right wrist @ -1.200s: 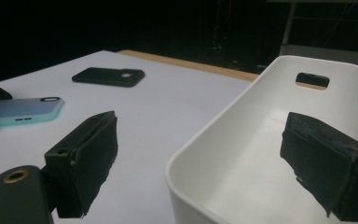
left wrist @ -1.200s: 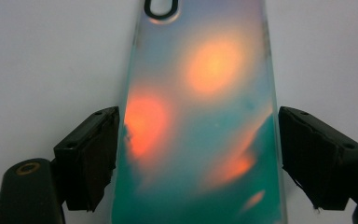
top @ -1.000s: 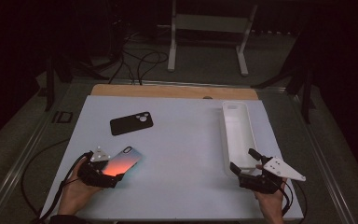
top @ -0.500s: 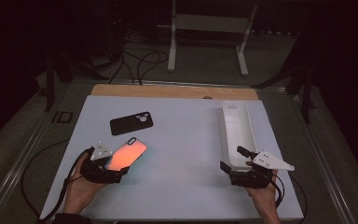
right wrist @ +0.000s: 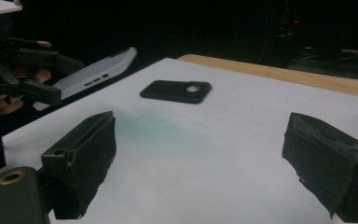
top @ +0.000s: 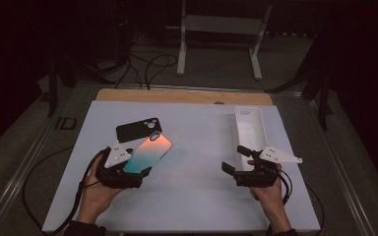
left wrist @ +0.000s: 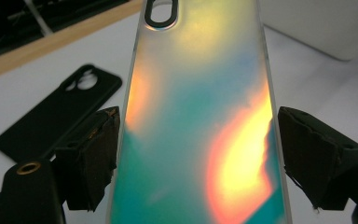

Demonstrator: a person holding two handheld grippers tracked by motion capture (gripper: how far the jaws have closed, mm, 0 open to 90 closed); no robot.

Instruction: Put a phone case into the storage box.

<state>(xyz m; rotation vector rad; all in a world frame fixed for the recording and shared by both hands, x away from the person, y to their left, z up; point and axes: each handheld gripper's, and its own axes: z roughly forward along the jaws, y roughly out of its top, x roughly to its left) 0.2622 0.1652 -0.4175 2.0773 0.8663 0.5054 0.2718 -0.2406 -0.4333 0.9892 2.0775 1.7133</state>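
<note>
Iridescent phone case [top: 148, 153], long and slim with rounded corners, is held lifted off the white table [top: 197, 196] by the left gripper [top: 128, 173], near the table's front left. Its glossy surface shifts from teal at the gripped end, through pale grey-green, to orange and peach at the far end. In the left gripper view the iridescent phone case [left wrist: 200, 126] shows a bright yellow-and-orange flare low on one side, an orange streak along the other edge, and an oval camera cut-out with a dark rim at the far end. The case tilts upward and points away from the person, toward the table's middle.

The left gripper's [left wrist: 198, 154] two black jaws clasp the case across its width, one pad on each long edge. From the right gripper view the same case [right wrist: 93, 72] appears side-on as a pale grey shell with small slots in its edge, carried above the table.

A black phone case [top: 139, 130] lies flat on the table just beyond the held one, camera opening showing. A white tray [top: 251, 132], long and narrow, sits toward the right side.

The right gripper [top: 232, 169] hovers low at the front right, beside the tray's near end. Its jaws stand wide apart with nothing between them, only bare table [right wrist: 223, 140] ahead.
</note>
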